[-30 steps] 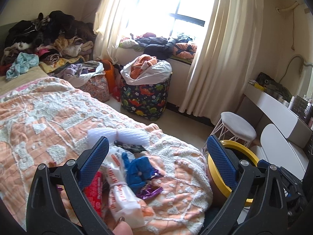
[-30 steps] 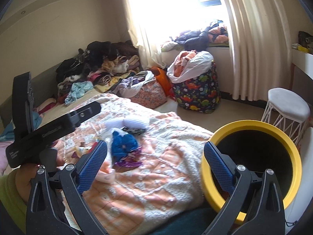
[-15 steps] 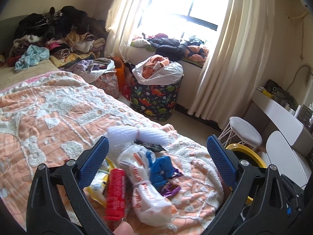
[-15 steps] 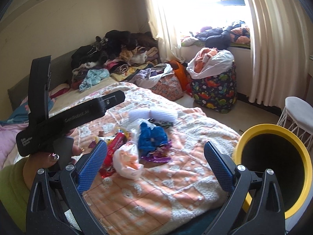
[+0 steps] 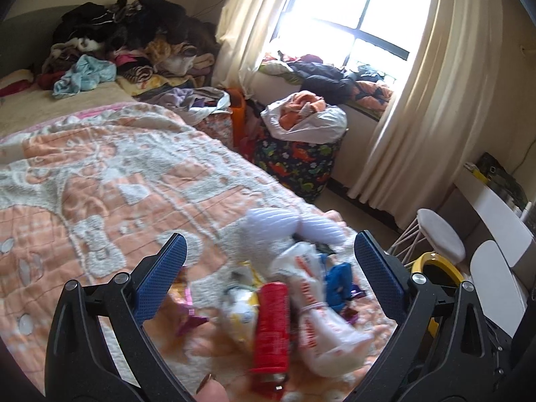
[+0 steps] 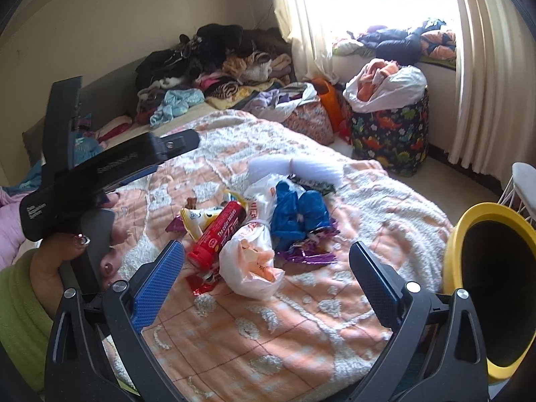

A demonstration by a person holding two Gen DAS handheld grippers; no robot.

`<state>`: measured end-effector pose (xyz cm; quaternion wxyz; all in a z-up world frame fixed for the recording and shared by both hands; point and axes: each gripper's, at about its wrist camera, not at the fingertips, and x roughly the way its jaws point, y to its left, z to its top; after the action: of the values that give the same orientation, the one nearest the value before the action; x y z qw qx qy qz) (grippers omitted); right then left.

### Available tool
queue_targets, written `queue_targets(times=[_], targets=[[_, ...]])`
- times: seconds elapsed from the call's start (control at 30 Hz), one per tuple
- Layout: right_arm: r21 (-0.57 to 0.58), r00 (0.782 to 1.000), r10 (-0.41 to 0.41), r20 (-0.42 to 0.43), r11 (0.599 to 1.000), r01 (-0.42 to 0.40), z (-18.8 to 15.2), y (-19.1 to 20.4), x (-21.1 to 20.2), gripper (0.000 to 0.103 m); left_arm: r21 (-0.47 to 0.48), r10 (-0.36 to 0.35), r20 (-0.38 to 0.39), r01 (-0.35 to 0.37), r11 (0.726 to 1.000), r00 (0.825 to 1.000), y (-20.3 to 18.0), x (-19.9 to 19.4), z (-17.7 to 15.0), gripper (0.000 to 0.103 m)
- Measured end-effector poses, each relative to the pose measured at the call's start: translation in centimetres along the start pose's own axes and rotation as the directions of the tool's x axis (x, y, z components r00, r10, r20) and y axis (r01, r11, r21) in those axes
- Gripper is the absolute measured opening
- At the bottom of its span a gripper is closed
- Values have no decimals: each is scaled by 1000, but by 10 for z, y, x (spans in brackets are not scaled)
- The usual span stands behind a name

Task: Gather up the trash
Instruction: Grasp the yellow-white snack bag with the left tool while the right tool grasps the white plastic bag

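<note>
A heap of trash lies on the orange and white bedspread [image 6: 268,328]: a red tube [image 6: 217,231] [image 5: 270,326], a knotted white plastic bag [image 6: 251,261] [image 5: 321,315], a blue crumpled bag [image 6: 298,214] [image 5: 338,281], purple foil wrappers [image 6: 308,256], a yellow snack packet [image 6: 201,217] and white foam wrap [image 6: 294,167] [image 5: 288,226]. A yellow-rimmed bin [image 6: 489,288] [image 5: 435,268] stands at the bed's right. My left gripper [image 5: 268,278] is open above the heap; its body shows in the right wrist view [image 6: 110,167]. My right gripper [image 6: 266,284] is open, just short of the heap.
Clothes are piled [image 6: 214,60] at the far end of the bed. A dinosaur-print hamper [image 6: 390,134] with a full white bag stands by the window. A white stool [image 5: 439,234] and a white desk [image 5: 495,207] are on the right.
Both grippers have swung left and moved in over the bed, so the trash heap now sits between their fingers. The bin has slid to the right edge. Both stay open.
</note>
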<state>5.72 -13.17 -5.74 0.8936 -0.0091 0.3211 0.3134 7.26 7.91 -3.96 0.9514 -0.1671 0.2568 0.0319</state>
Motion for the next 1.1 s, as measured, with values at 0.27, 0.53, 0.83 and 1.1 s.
queue_targets(times=[0.27,0.53,0.83,1.1], targets=[[41,996,19,-88,999,-16,-3,-3,34,96,-32,-33,-85,30,999,996,27,8,-9,66],[79,988,37,-151,997,-25,-9,-11,59,96,-28,-78,-211,73,997,974,32,21,-27,45],[114,972,90,-217,991,-67,-15,-13,85,91,-16,-75,-305,74,997,949,27,38,-44,35],[90,968,140,-210,988,-124,-19,-8,77,54,-12,-72,-321,72,997,944,24,43,-51,23]])
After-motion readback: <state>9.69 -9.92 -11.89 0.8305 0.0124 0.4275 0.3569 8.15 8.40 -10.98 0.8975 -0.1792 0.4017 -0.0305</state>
